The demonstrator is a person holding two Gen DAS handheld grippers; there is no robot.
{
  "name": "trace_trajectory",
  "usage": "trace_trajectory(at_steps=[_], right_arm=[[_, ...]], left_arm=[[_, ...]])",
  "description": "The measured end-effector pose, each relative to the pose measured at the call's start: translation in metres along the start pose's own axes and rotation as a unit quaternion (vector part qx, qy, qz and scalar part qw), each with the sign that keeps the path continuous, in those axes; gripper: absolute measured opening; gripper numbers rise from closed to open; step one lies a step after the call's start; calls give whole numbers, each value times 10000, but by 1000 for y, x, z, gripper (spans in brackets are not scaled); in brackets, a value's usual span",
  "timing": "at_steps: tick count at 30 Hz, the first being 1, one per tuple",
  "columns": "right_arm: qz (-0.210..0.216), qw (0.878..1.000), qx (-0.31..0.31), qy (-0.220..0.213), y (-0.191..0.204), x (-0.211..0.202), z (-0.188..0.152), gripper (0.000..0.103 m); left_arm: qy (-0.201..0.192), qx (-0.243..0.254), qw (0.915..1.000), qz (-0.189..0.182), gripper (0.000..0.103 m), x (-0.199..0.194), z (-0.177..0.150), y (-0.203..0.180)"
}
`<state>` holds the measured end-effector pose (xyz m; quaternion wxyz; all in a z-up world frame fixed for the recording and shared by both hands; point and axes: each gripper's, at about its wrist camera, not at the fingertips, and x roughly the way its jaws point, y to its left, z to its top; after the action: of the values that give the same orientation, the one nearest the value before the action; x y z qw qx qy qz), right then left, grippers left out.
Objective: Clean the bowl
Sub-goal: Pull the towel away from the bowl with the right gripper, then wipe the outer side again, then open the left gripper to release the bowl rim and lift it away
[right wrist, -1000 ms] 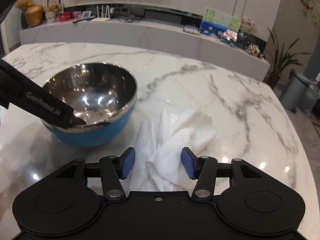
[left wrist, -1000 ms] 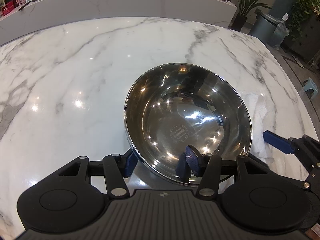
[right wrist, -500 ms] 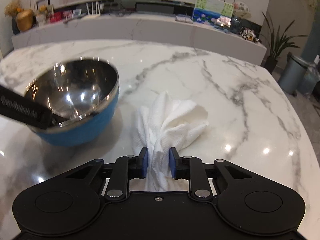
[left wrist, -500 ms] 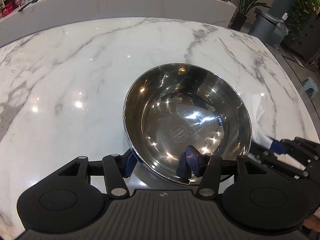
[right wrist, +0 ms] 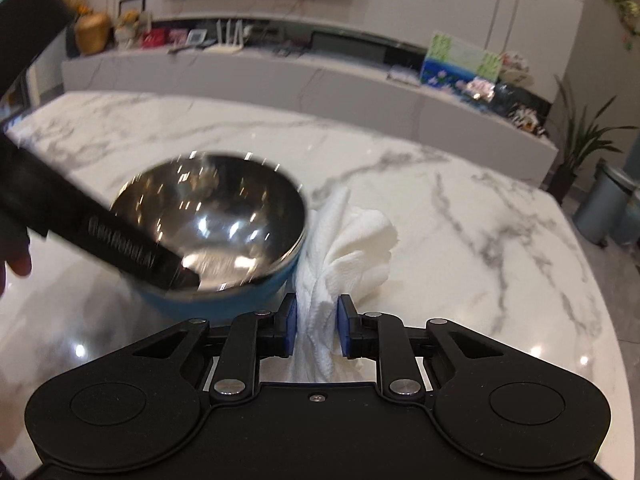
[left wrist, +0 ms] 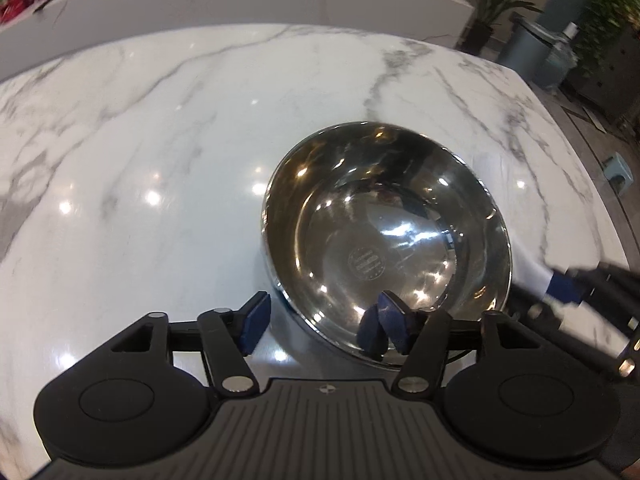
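Cloth (right wrist: 344, 248) bunches white between the closed pads of the right gripper (right wrist: 317, 326), just beside the bowl (left wrist: 388, 240), likely held ready for wiping. The left gripper (left wrist: 324, 320) stands open astride the bowl's near rim, one finger inside and one outside, seemingly to steady it. The bowl sits on the marble table (left wrist: 160, 140), steel inside, blue outside, its inside shiny with no dirt showing.

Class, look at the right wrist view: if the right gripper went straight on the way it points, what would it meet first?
The right gripper, shut on the white cloth, would probably brush the bowl's blue side first; otherwise bare marble table. Depth is unclear.
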<state>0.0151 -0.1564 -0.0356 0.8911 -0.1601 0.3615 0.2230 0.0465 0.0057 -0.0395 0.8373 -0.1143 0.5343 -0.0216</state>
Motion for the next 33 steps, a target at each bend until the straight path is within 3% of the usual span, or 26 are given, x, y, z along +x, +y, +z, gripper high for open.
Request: trace_trajectory(at_steps=[4,9,12,19,33], right_arm=[[101,9997,-147,141,6,8,-2,19],[198,9995,-227,118,11,6,-2,19],[150,9997,-164,-54,8,1,0,19],[-18,9980,-26,-628,-5,-18,7,18],[331,9992,-201,-53,6,0,-5,18]], left_arm=[[167,-305,9993,-151,63,2,0,7],[104,-205,9997,-88,56,1,1,6],[36,-122,9999,-65,51,0,1,4],[-1,-69,10000,-25,52,1,2,0],[-6,-57,10000,-7,53,1,3,-1]])
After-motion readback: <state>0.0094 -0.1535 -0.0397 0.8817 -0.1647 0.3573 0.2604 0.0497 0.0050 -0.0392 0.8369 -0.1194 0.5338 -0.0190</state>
